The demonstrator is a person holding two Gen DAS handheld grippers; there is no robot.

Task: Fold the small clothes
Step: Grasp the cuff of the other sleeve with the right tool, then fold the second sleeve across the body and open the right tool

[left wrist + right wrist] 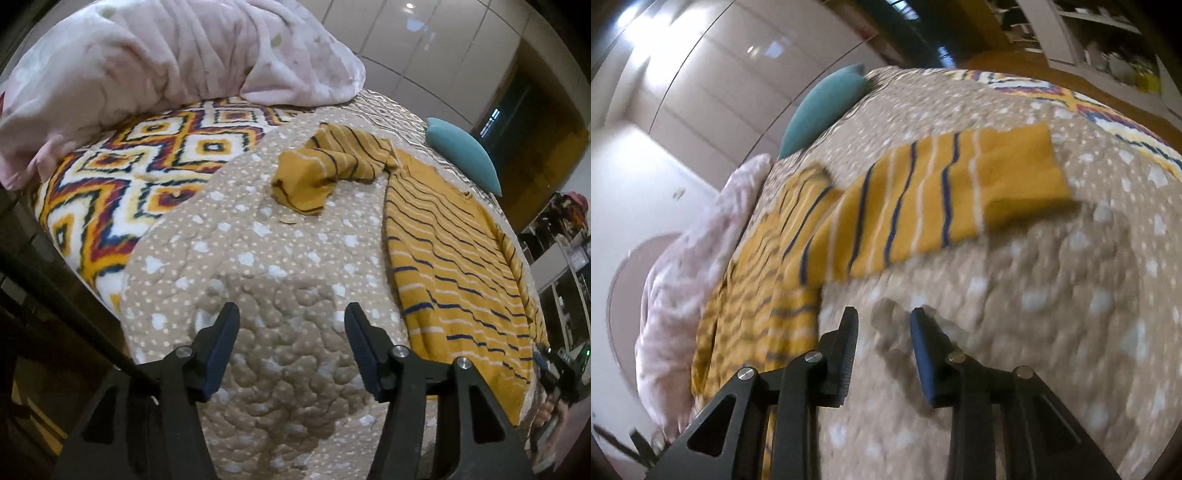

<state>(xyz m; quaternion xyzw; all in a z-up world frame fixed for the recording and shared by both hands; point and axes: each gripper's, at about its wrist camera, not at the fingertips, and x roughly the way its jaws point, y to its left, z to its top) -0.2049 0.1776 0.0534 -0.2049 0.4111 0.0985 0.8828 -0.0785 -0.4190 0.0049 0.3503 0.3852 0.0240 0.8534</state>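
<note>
A mustard-yellow sweater with navy and white stripes (454, 258) lies spread on the beige dotted quilt (258, 258). One sleeve (325, 166) lies bunched toward the far left of the body. In the right wrist view the other sleeve (923, 203) stretches out flat to the right of the body (757, 288). My left gripper (291, 317) is open and empty above bare quilt, left of the sweater. My right gripper (884, 321) is open and empty above the quilt (1034, 314), just below the sleeve; this view is blurred. The right gripper also shows in the left wrist view (554, 369) at the sweater's near right corner.
A pink blanket (166, 62) is heaped at the far side of the bed. A patterned orange, white and navy blanket (129, 173) lies under the quilt on the left. A teal cushion (465, 155) rests at the bed's right edge. Glossy wardrobe doors (424, 44) stand behind.
</note>
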